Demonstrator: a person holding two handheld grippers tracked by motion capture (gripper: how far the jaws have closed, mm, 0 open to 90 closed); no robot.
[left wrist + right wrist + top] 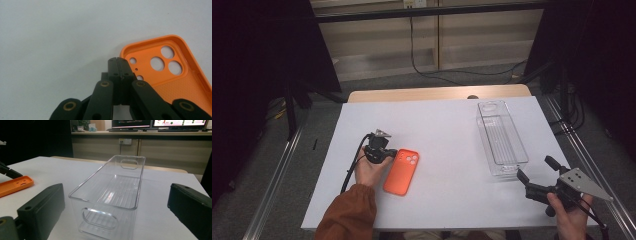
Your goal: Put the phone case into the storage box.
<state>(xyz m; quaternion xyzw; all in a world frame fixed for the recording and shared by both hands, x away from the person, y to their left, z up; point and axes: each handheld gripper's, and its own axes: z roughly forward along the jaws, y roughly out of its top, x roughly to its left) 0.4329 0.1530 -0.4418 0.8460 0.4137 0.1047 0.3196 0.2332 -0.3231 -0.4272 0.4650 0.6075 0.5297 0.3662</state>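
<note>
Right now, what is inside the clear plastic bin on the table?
Nothing: the clear plastic bin is empty, and its ribbed floor shows through the walls. The orange phone case lies apart on the white table, beside the shut left gripper.

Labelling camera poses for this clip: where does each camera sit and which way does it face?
High view: above the person's side, looking forward and down at the white table; shows both hands, an orange sleeve, left tongs, right tongs.
Left gripper view: on the left tongs, looking down its shut jaws at the orange phone case.
Right gripper view: on the right tongs, looking between open jaws at the clear bin.
Shared: all three show the phone case; the high and right gripper views share the bin.
</note>
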